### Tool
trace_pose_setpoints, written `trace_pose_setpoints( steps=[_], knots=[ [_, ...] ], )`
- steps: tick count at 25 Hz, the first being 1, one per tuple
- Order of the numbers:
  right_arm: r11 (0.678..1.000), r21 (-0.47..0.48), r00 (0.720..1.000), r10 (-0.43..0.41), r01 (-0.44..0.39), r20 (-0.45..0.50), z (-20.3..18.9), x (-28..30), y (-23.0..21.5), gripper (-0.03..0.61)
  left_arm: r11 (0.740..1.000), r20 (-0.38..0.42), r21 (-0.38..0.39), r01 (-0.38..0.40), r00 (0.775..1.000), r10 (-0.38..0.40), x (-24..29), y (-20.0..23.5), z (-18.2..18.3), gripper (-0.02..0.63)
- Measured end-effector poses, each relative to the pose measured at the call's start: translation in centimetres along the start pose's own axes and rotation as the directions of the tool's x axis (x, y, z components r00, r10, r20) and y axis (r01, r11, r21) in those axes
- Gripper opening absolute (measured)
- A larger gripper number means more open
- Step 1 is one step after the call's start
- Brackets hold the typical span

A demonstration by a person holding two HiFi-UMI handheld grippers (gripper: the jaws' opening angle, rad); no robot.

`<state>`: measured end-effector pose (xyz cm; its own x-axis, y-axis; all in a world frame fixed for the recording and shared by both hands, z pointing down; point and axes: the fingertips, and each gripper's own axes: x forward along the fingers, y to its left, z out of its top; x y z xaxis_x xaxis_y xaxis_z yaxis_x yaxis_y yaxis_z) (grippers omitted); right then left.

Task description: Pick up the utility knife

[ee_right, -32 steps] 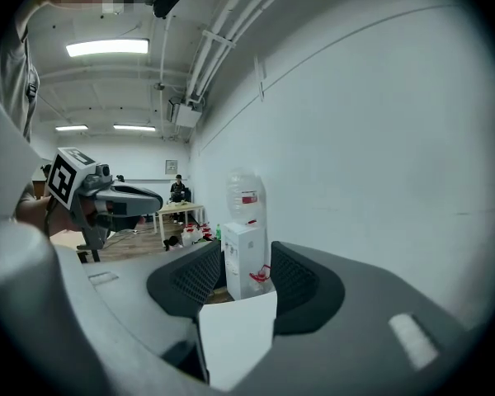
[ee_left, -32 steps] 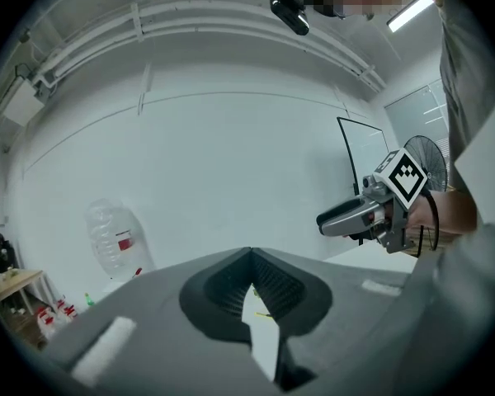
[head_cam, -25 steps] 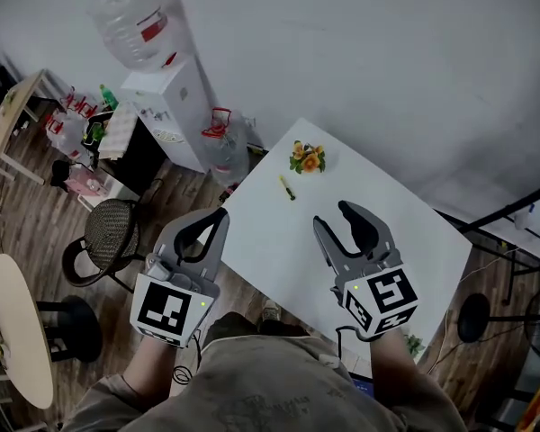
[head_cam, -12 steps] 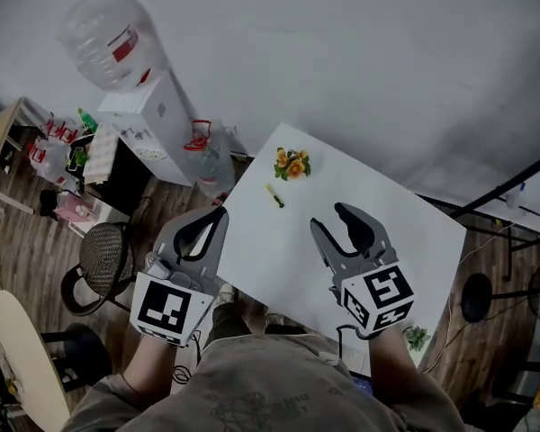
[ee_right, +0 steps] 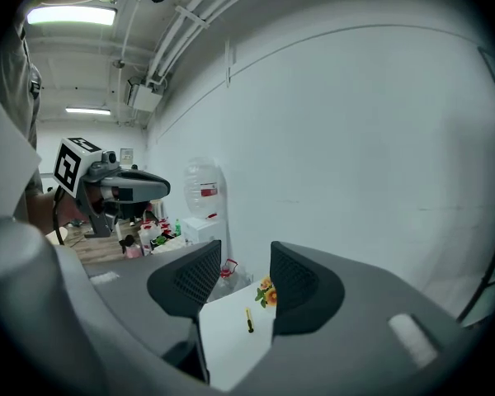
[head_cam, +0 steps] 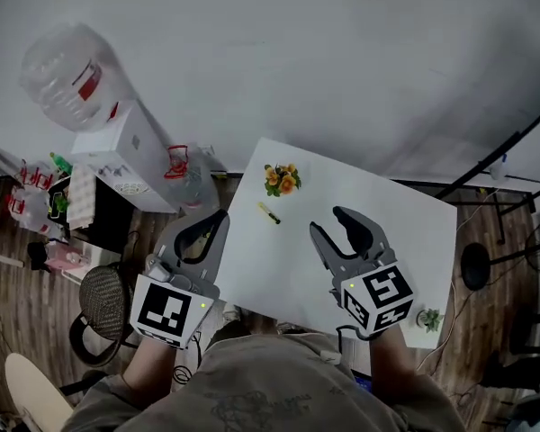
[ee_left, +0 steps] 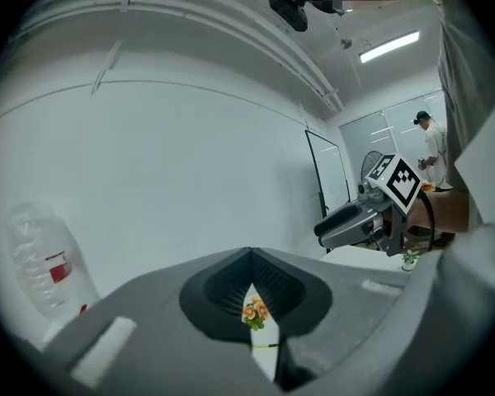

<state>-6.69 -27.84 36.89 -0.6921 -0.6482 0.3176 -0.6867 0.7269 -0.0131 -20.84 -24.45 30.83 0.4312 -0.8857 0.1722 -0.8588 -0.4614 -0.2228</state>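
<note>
The utility knife (head_cam: pixel 269 213) is a small yellow stick lying on the white table (head_cam: pixel 387 241), just below a bunch of orange flowers (head_cam: pixel 281 178). Both grippers hang high above the table's near side. My left gripper (head_cam: pixel 221 216) is over the table's left edge with its jaw tips touching and nothing in them. My right gripper (head_cam: pixel 329 221) is to the right of the knife, open and empty. In the left gripper view the knife (ee_left: pixel 264 346) and flowers (ee_left: pixel 252 312) show through the gap below the gripper's (ee_left: pixel 250 258) tips. The right gripper view frames the knife (ee_right: pixel 249 320) between the right gripper's (ee_right: pixel 246 275) jaws.
A water dispenser (head_cam: pixel 117 142) with a big bottle (head_cam: pixel 67 75) stands left of the table, a clear jug (head_cam: pixel 182 174) beside it. A chair (head_cam: pixel 103 304) and a round table (head_cam: pixel 31 390) are lower left. A small plant (head_cam: pixel 429 318) sits near the table's right corner. A person (ee_left: pixel 433 143) stands far off.
The head view has swung, so the table, knife and flowers now sit lower and further left in the picture. Both grippers keep their places and jaw states.
</note>
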Motion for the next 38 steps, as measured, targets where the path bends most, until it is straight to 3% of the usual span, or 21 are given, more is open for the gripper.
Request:
trace_pose_setpoints(
  steps=[6, 14, 20, 29, 34, 38],
  knots=[
    [0.993, 0.028, 0.993, -0.117, 0.116, 0.017, 1.9, 1.2, 0.8, 0.196, 0.992, 0.033, 0.027, 0.121, 0.992, -0.121, 1.0, 2.9, -0.1, 0.0],
    [0.979, 0.08, 0.981, -0.189, 0.186, 0.036, 2.6, 1.7, 2.2, 0.199, 0.974, 0.045, 0.046, 0.221, 0.974, -0.223, 1.4, 4.3, -0.3, 0.0],
    [0.975, 0.081, 0.979, -0.205, 0.205, 0.0, 1.4, 2.0, 2.4, 0.199, 0.972, 0.038, 0.032, 0.232, 0.972, -0.234, 1.3, 4.8, -1.2, 0.0],
    [0.989, 0.041, 0.984, -0.138, 0.143, -0.11, -1.0, 5.1, 2.5, 0.189, 0.98, -0.014, 0.0, 0.201, 0.98, -0.201, 2.2, 5.9, -3.9, 0.0],
    [0.989, 0.051, 0.972, -0.125, 0.137, -0.199, -4.3, 8.7, 1.0, 0.19, 0.985, -0.026, -0.021, 0.17, 0.985, -0.171, 3.2, 6.7, -5.8, 0.0],
    [0.992, 0.076, 0.956, -0.08, 0.105, -0.283, -7.8, 11.8, 0.4, 0.192, 0.984, -0.086, -0.046, 0.174, 0.98, -0.177, 4.2, 6.6, -8.4, 0.0]
  ],
)
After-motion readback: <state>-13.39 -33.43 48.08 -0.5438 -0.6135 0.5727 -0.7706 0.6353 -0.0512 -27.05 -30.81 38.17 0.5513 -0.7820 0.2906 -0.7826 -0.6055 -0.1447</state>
